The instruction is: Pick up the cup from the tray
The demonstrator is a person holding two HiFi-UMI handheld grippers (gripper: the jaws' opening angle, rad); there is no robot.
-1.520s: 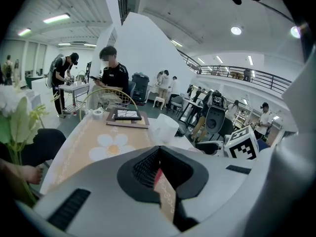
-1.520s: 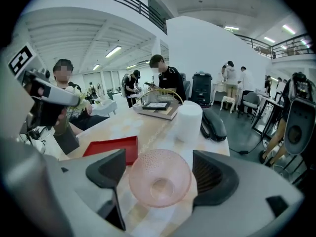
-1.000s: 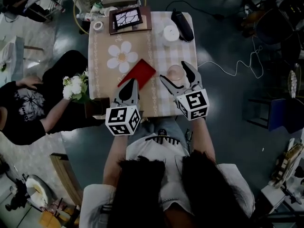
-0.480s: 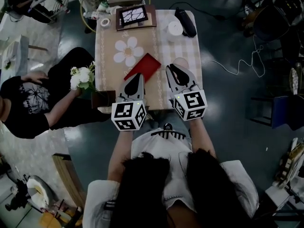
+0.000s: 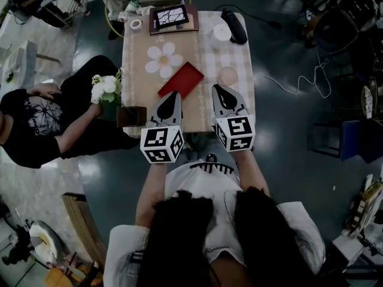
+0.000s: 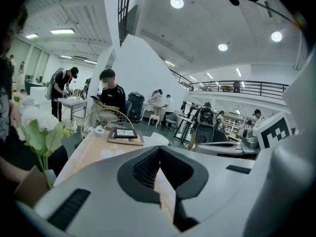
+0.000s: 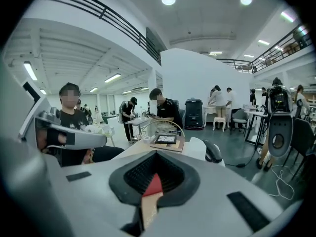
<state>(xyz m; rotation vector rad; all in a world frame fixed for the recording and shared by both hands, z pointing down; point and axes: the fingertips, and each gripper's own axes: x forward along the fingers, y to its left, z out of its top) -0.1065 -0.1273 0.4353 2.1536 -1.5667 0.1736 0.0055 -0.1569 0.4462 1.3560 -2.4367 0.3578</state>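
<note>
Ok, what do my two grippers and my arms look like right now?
The left gripper and right gripper match: pale grey bodies, black tapered jaws with ribbed inner faces. Each carries a white cube printed with black square markers. The sleeves are short and white.

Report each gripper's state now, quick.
Left gripper: shut, holding nothing.
Right gripper: shut, its jaws have just closed, nothing between them.

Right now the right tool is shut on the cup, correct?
No. The right tool is shut, its jaws just closed, but on nothing; the head view shows the cup standing free on the table beyond its tips.
</note>
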